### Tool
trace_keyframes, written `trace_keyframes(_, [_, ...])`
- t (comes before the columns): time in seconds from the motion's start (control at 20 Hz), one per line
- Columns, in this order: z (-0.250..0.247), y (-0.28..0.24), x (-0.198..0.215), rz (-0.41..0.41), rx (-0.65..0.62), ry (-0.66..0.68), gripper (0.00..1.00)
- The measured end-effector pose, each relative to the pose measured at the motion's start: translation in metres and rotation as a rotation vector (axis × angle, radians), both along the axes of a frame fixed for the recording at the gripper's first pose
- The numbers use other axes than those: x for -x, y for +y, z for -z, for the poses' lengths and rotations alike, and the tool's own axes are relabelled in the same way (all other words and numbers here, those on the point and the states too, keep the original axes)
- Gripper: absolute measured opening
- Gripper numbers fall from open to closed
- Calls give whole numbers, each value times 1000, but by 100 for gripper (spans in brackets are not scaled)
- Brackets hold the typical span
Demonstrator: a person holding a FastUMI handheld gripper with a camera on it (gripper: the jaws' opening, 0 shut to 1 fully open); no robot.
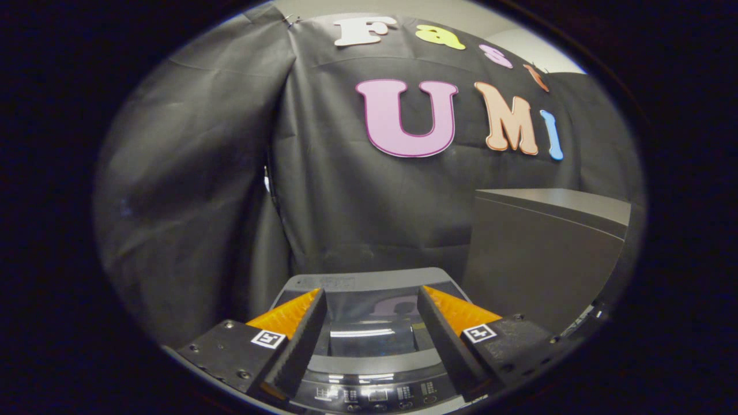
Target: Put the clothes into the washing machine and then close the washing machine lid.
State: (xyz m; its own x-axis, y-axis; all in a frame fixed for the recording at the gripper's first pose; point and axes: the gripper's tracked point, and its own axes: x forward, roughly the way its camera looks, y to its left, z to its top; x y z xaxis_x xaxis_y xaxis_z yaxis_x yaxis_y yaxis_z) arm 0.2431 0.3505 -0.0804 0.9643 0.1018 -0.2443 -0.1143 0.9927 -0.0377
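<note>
A grey top-loading washing machine [369, 281] stands low, just ahead of and beneath my fingers. Its glossy dark lid [372, 331] lies flat and closed, reflecting light between my fingers. A control panel [377, 395] with small buttons runs along the near edge below the fingertips. My gripper [372, 294] hovers above the lid, open, with nothing between its fingers. I see no clothes here.
A tall grey cabinet or box [542, 253] stands right of the machine, its top higher than the lid. Black cloth [202, 190] hangs as the booth's wall behind and to the left, close behind the machine.
</note>
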Motion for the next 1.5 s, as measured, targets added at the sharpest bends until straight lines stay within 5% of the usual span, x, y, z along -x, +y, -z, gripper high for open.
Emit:
trace_keyframes(0.3, [12, -11, 53, -83, 41, -3, 95])
trace_keyframes(0.65, [-23, -57, 105, -41, -25, -97, 95])
trace_keyframes(0.95, [-51, -61, 140, -64, -85, -154, 96])
trace_keyframes(1.2, [-63, -46, 151, -115, -6, -141, 97])
trace_keyframes(1.5, [-105, -66, 180, -69, -78, -222, 96])
